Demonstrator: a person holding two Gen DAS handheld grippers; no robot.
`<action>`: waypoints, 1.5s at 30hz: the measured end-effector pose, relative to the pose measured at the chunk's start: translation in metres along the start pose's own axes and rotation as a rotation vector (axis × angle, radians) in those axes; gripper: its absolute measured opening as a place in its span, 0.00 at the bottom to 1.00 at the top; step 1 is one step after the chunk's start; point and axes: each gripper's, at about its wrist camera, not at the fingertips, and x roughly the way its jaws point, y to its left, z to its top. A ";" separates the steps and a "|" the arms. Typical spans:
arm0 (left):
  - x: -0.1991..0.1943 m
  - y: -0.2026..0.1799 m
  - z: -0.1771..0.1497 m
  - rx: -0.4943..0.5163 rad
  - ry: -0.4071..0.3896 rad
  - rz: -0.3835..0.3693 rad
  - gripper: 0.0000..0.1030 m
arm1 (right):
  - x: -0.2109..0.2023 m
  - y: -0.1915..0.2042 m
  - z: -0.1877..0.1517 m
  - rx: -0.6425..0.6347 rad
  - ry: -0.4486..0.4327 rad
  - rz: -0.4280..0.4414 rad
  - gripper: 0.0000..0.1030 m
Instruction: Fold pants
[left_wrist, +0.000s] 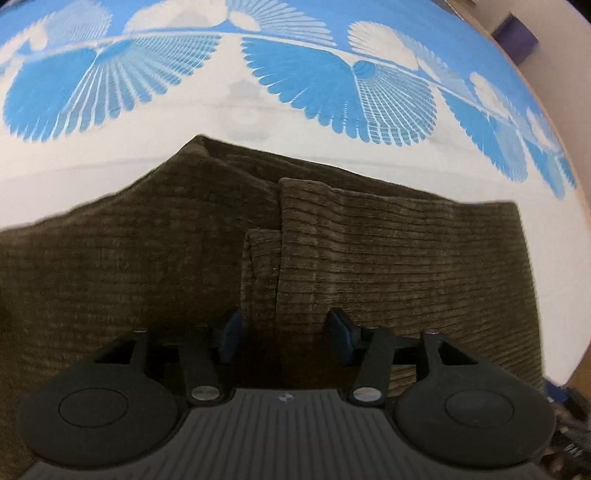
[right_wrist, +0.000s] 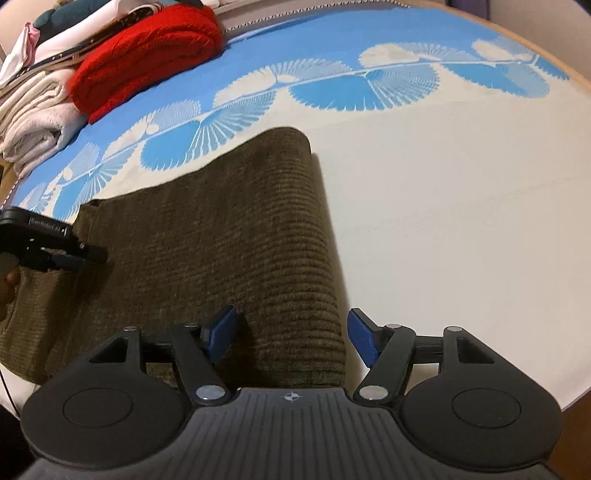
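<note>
Your pants (right_wrist: 207, 236) lie partly folded on the cloth (right_wrist: 443, 221), near its blue border. Both the left gripper (left_wrist: 284, 338) and the right gripper (right_wrist: 291, 338) hover over the pants' near edge, jaws apart, gripping nothing. Next, I'd judge, pinch that edge and fold.

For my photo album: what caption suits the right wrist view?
Open right gripper above olive corduroy pants on a blue-and-white cloth.

The folded pants (right_wrist: 221, 236) lie on the bench (right_wrist: 461, 221); a pile of folded clothes (right_wrist: 110, 66) sits at their eleven o'clock, behind them.
</note>
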 end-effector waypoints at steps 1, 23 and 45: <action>-0.001 -0.003 0.000 0.027 -0.012 -0.003 0.32 | 0.001 0.000 0.000 0.004 0.005 0.001 0.67; -0.066 0.091 -0.018 -0.213 -0.036 -0.085 0.59 | 0.016 0.033 -0.009 0.009 0.063 0.005 0.70; -0.091 0.072 -0.080 0.089 0.082 -0.174 0.14 | 0.010 0.017 -0.016 0.106 0.124 0.016 0.76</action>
